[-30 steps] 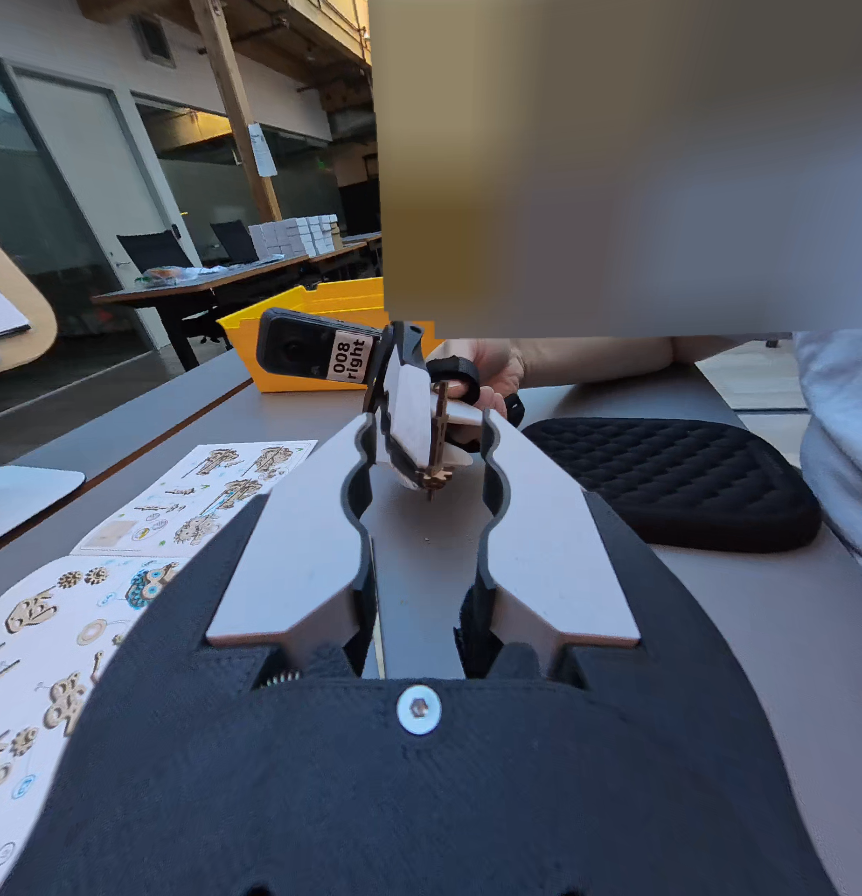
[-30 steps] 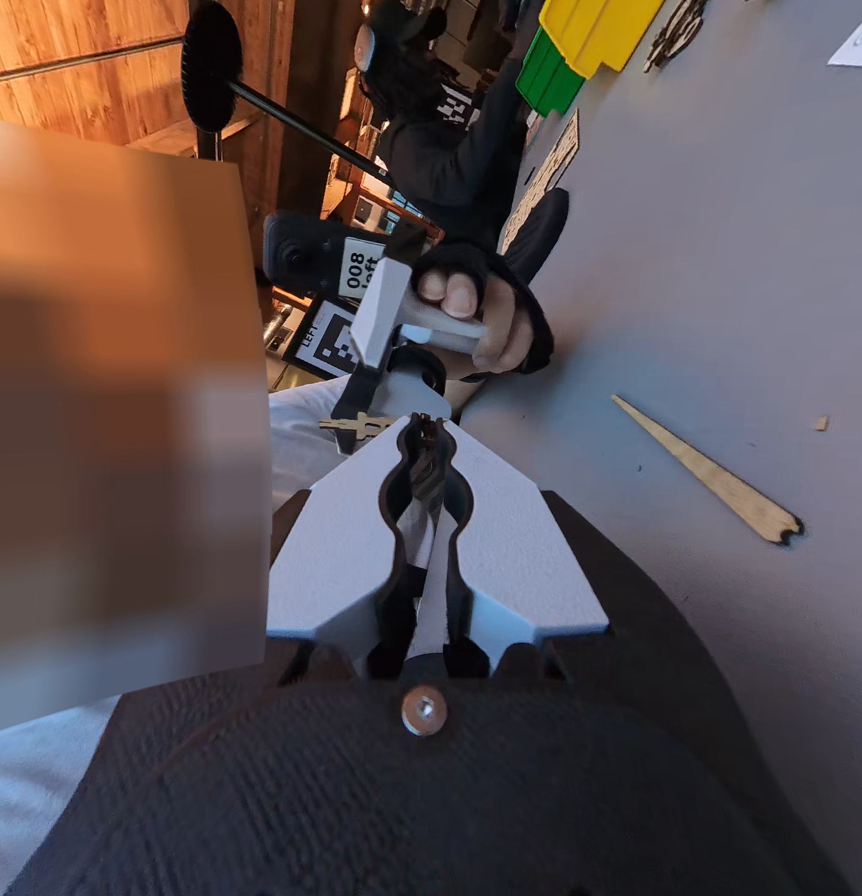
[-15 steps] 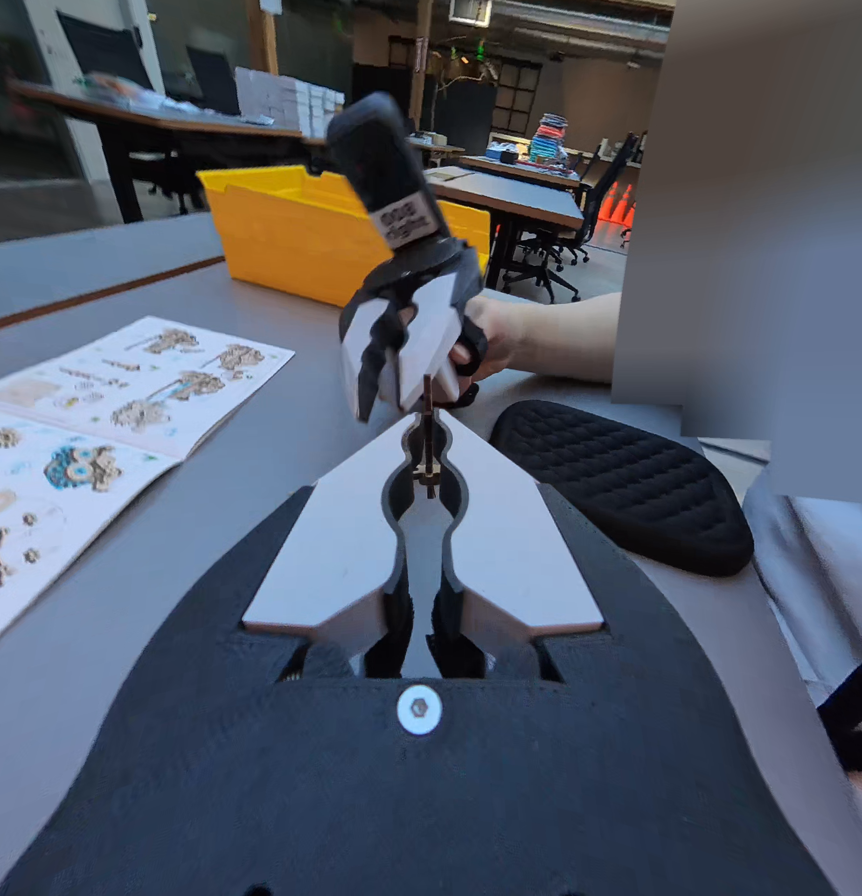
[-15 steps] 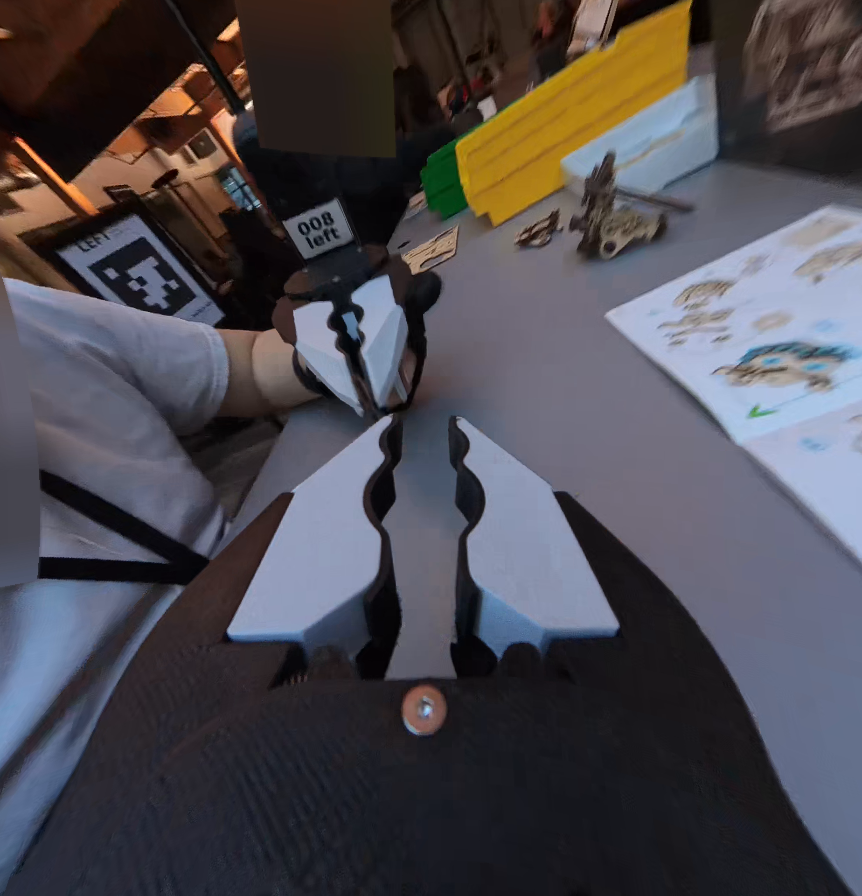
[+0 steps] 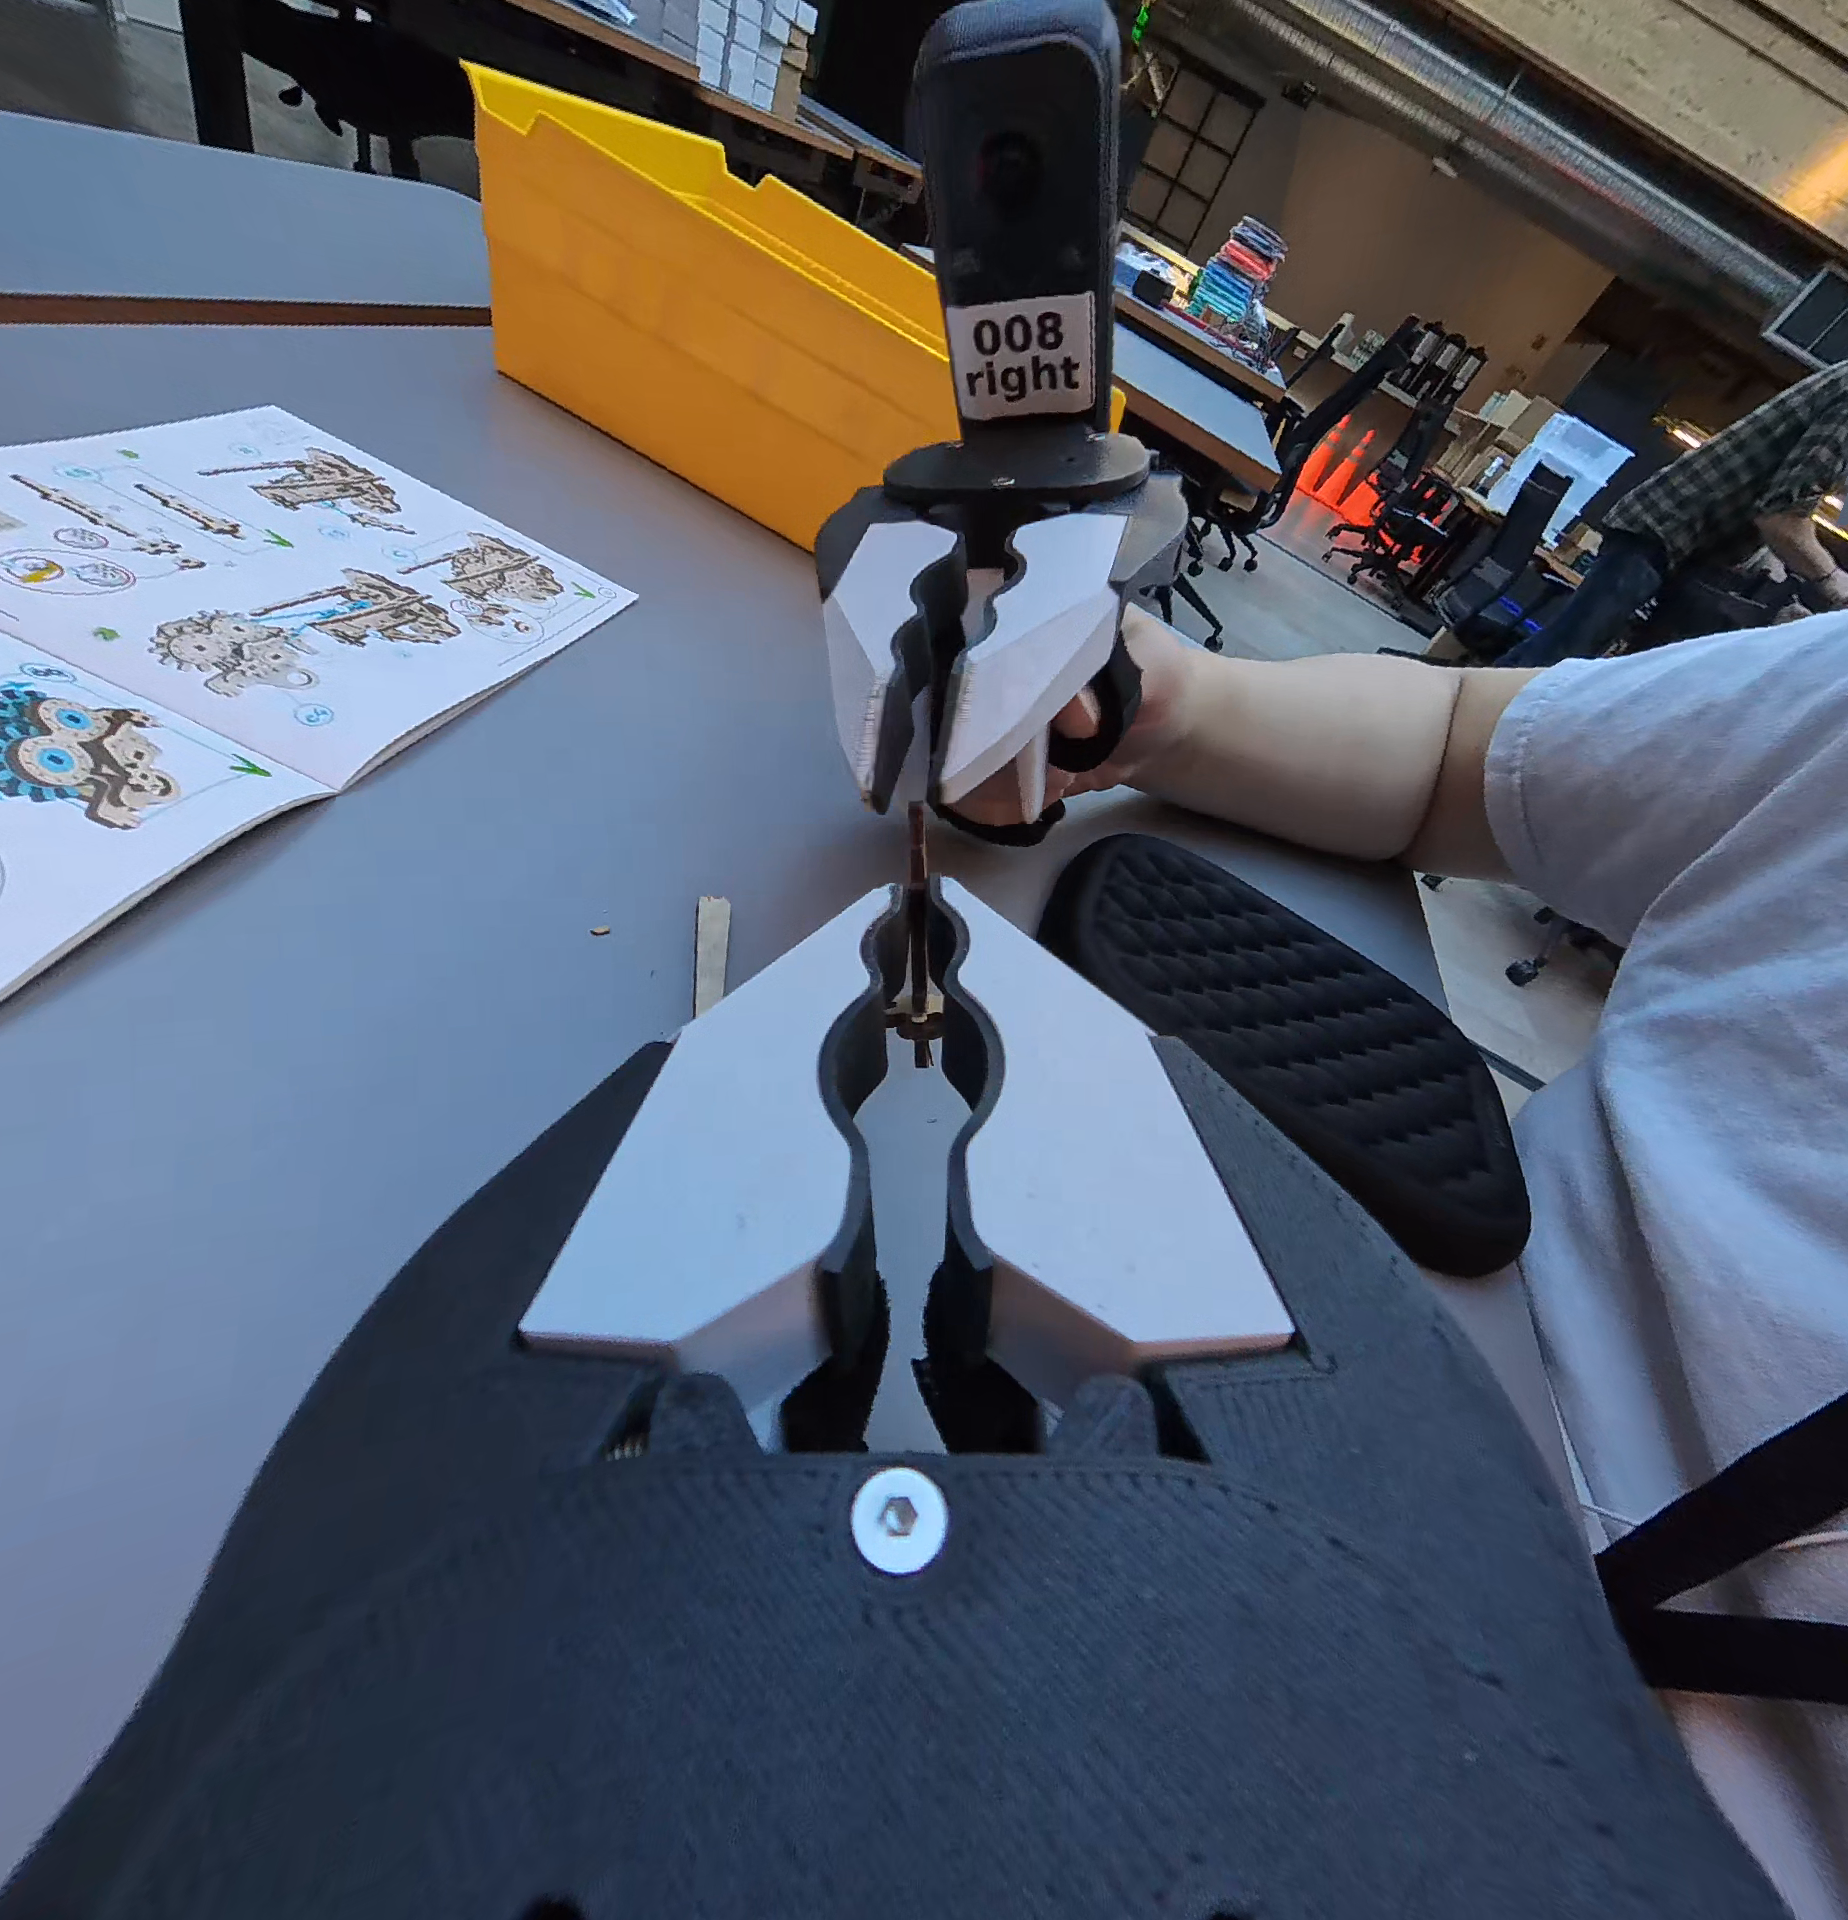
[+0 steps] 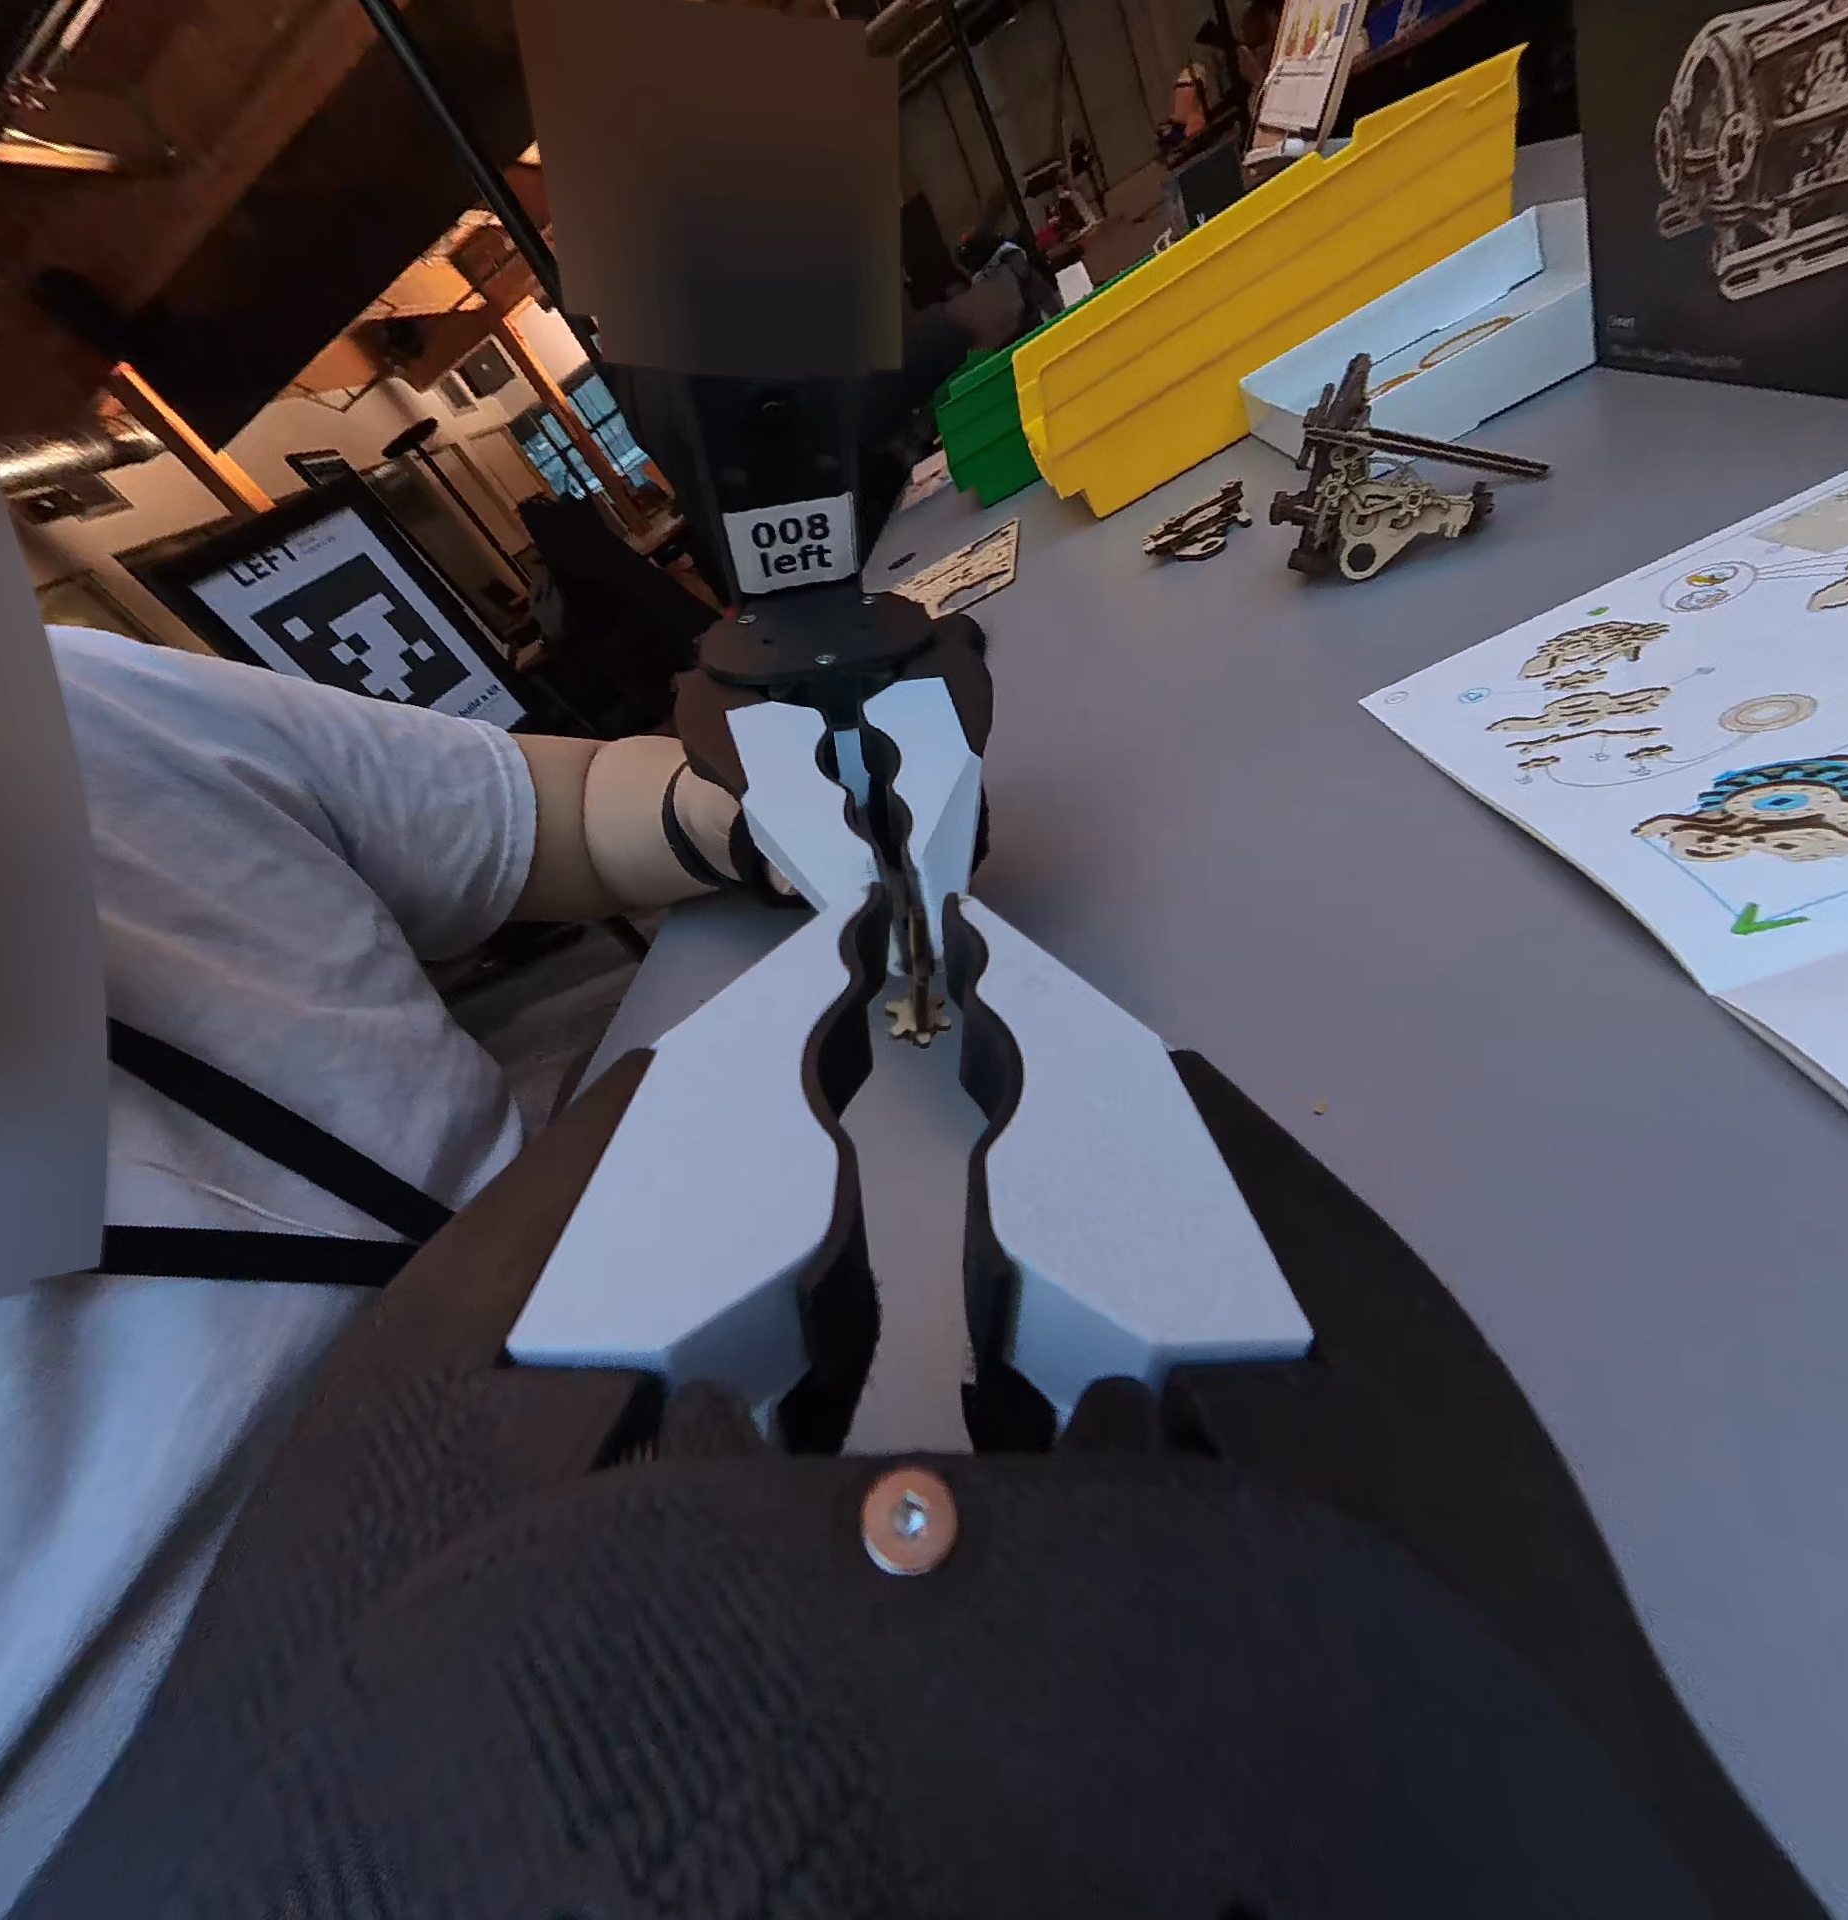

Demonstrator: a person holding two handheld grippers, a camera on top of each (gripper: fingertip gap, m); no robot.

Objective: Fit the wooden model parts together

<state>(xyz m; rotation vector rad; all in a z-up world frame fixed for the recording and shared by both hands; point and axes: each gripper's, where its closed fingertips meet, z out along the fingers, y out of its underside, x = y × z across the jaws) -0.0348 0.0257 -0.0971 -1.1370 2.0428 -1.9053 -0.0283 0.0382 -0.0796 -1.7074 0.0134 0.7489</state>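
My left jaws [image 5: 915, 914] pinch the wooden axle [image 5: 916, 940] upright for alignment; my right jaws [image 6: 915, 914], at twelve o'clock, stand parted around its gear [image 6: 917, 1013].

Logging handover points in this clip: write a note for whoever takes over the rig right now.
Left tool: shut on the thin wooden axle.
Right tool: open, tips straddling the axle's other end, no grip yet.
A small gear sits on the axle inside the right tool.
The partly built model stands beyond the instruction booklet.
Done: gear apparently on the axle.
Left, probably: grip with the right tool, fit the axle into the model.
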